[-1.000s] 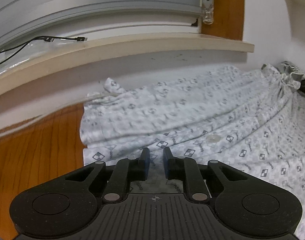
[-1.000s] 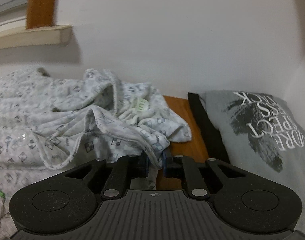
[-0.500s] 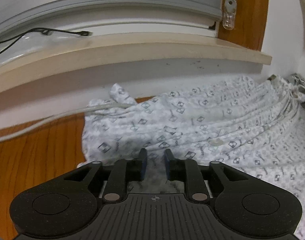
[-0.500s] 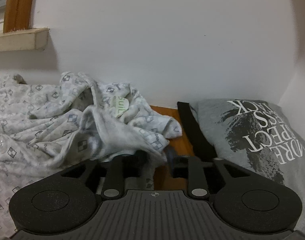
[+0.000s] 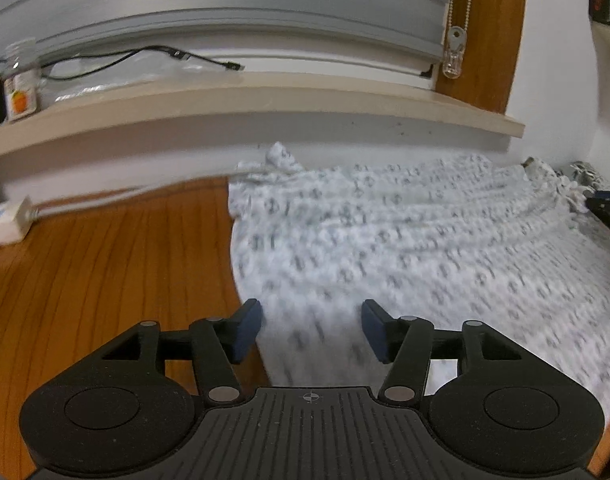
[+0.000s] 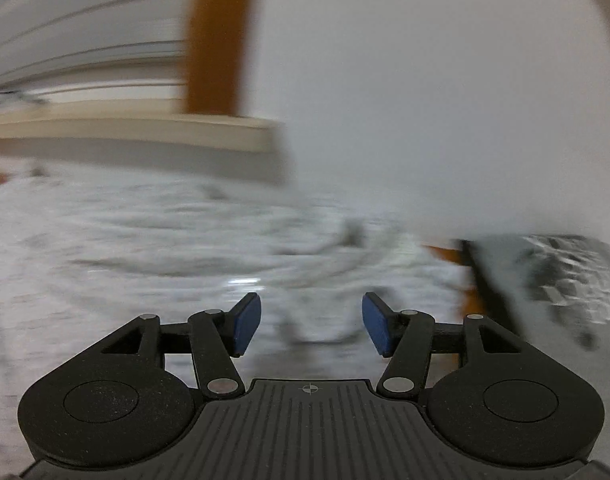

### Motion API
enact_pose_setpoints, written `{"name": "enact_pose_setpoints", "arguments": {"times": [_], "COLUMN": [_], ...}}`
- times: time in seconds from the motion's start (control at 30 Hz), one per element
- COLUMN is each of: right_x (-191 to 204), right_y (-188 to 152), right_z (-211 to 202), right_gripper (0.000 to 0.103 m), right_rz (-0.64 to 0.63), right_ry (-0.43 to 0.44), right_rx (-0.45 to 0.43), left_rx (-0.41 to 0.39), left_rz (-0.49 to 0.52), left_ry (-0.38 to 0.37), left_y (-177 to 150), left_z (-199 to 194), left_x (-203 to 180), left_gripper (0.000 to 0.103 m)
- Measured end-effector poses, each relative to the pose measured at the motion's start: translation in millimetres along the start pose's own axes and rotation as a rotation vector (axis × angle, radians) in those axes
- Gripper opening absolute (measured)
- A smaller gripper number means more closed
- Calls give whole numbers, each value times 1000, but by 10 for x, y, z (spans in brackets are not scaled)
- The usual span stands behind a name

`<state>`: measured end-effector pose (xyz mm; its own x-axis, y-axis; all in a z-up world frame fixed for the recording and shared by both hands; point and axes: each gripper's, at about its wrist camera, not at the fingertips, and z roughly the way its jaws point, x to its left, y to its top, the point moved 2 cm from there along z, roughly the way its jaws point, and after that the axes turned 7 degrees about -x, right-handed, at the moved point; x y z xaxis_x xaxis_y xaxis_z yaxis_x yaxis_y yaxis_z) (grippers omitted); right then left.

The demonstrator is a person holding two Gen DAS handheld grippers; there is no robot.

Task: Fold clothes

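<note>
A: What is seen to differ from half a second ago?

B: Both grippers are now released. The left gripper [image 5: 311,326], earlier pinched on the hem of the patterned white shirt [image 5: 425,248], is shown with its jaws wide apart and nothing held between them. The same is seen of the right gripper [image 6: 311,326]: a fold of cloth was clamped before, and now the blue pads [image 6: 247,322] are spread with only loose fabric lying beyond them.

A: How are the grippers posed?

B: The left one is held low over the shirt's left edge, pointed toward the wall. The right one is aimed across the shirt [image 6: 145,248]; its view is heavily smeared by motion, so finer detail cannot be told.

A: And the surface and room?

B: The shirt is spread flat on a wooden tabletop [image 5: 105,272], reaching back to the white wall under a pale windowsill [image 5: 265,96]. A black cable [image 5: 145,54] and a small bottle [image 5: 21,80] are seen on the sill, a white power strip [image 5: 7,220] at the table's left. A grey printed T-shirt [image 6: 553,276] is laid at the right, beside the shirt.
</note>
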<state>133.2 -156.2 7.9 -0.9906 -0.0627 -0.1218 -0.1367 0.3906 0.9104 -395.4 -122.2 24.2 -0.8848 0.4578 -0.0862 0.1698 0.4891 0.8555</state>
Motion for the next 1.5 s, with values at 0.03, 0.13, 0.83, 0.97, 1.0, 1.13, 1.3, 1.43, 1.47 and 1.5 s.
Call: {"name": "enact_pose_setpoints", "arguments": {"times": [0.03,0.13,0.83,0.97,1.0,1.13,1.3,1.43,1.47,1.5], "right_x": [143,538,3634,3858,3903,3906,3691,3429,3368,3337], "right_y": [1,16,151,157,151,163,315,448,464,456], "right_z": [-29,-68,-485,-496,-494,-489,-456,-262,-192,-113], "right_gripper": [56,56,55,50,45,3,1,1,1,1], "right_rz": [-14,-43,-254,-284,-298,-298,-164,-48,-23,-10], "right_ry": [33,136,825,870,874,926,912,826,805,785], "right_rx": [3,18,44,64,59,65,-3,-8,4,25], "left_rx": [2,4,-10,-16,-17,-24,-47,-65,-68,-71], "left_rz": [1,4,-34,-62,-67,-86,-96,-100,-97,-95], "left_ry": [-2,-2,19,21,22,25,9,-28,-36,-45], "left_y": [-35,-128,-494,-551,-559,-585,-580,-552,-542,-532], "left_z": [-53,-193,-796,-874,-882,-922,-989,-1014,-1012,-1008], "left_x": [-11,-41,68,134,148,187,184,137,113,88], "left_gripper": [60,66,69,69,69,69,69,69,69,69]}}
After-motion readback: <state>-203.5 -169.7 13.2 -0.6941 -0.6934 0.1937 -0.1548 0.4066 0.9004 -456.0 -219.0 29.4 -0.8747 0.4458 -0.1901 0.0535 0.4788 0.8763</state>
